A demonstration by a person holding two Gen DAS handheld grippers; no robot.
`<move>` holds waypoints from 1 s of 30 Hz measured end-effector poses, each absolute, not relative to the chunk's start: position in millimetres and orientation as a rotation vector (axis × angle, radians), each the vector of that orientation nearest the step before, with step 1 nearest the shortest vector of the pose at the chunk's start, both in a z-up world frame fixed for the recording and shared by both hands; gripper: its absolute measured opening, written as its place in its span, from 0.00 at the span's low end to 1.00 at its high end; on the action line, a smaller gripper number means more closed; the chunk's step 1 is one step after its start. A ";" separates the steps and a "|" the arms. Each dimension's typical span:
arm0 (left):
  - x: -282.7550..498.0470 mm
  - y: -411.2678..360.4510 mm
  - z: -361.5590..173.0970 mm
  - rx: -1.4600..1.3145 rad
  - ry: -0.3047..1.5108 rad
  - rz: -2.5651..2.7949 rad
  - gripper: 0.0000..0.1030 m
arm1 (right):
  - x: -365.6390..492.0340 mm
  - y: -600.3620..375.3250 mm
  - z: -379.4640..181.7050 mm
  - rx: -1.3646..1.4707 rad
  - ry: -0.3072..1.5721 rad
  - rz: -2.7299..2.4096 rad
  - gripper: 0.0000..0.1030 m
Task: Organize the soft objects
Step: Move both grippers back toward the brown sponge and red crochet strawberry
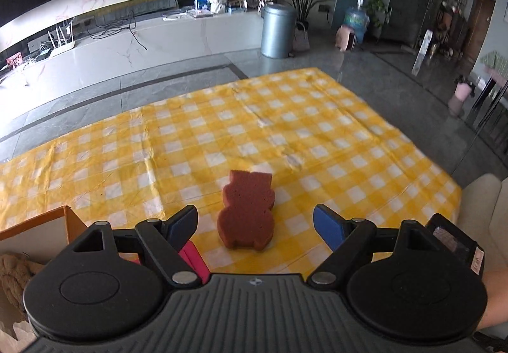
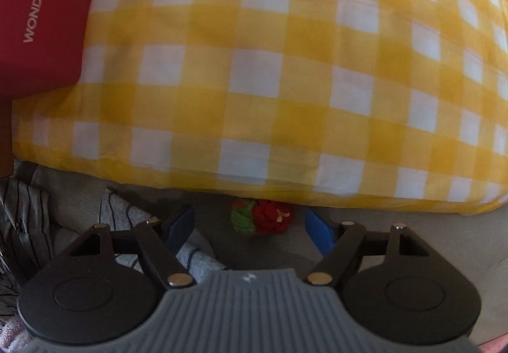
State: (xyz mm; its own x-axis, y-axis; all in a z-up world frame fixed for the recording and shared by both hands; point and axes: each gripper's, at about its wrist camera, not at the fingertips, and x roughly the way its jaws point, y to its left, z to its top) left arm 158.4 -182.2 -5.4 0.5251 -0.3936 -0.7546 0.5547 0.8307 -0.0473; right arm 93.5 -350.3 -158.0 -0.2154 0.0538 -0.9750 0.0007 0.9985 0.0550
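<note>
In the left wrist view a brown bear-shaped sponge [image 1: 246, 210] lies flat on the yellow checked cloth [image 1: 285, 130]. My left gripper [image 1: 254, 211] hovers open just in front of it, its blue pads [image 1: 328, 227] apart on either side and not touching. The right wrist view looks almost straight down past the cloth's edge [image 2: 254, 188]. A small red and green knitted toy [image 2: 262, 216] lies on a grey surface there. My right gripper [image 2: 250, 224] is open, with the toy in the gap between its fingers [image 2: 319, 232] and the pads clear of it.
A red box marked WONDERLAB [image 2: 41, 19] stands at the cloth's left, its open top [image 1: 47, 226] holding a brown plush [image 1: 12, 270]. Striped grey fabric [image 2: 127, 216] lies left of the knitted toy. Beyond the table are a grey bin [image 1: 277, 30] and a TV bench [image 1: 143, 32].
</note>
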 end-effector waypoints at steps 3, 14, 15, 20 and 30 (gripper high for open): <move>176.9 -201.3 -22.5 0.256 0.932 -0.514 0.88 | 91.8 -349.6 -173.2 0.027 1.832 0.026 0.72; 202.7 -243.6 -48.4 0.361 0.987 -0.507 0.88 | 89.5 -352.1 -180.6 0.080 1.806 0.052 0.65; 205.4 -245.3 -51.2 0.348 1.004 -0.501 0.88 | 88.3 -350.8 -180.2 0.078 1.802 0.075 0.65; 201.2 -246.6 -51.9 0.351 0.998 -0.491 0.88 | 85.2 -347.2 -178.0 0.064 1.780 0.104 0.46; 191.2 -243.6 -46.3 0.368 0.994 -0.472 0.88 | 74.8 -337.5 -166.3 0.046 1.728 0.153 0.34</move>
State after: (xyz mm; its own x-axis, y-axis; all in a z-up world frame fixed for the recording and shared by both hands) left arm 191.2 -243.7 -46.3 0.4595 -0.2095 -0.8631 0.5361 0.8402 0.0815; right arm 74.8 -337.5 -166.3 -0.1633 0.1177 -0.9795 -0.0563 0.9901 0.1283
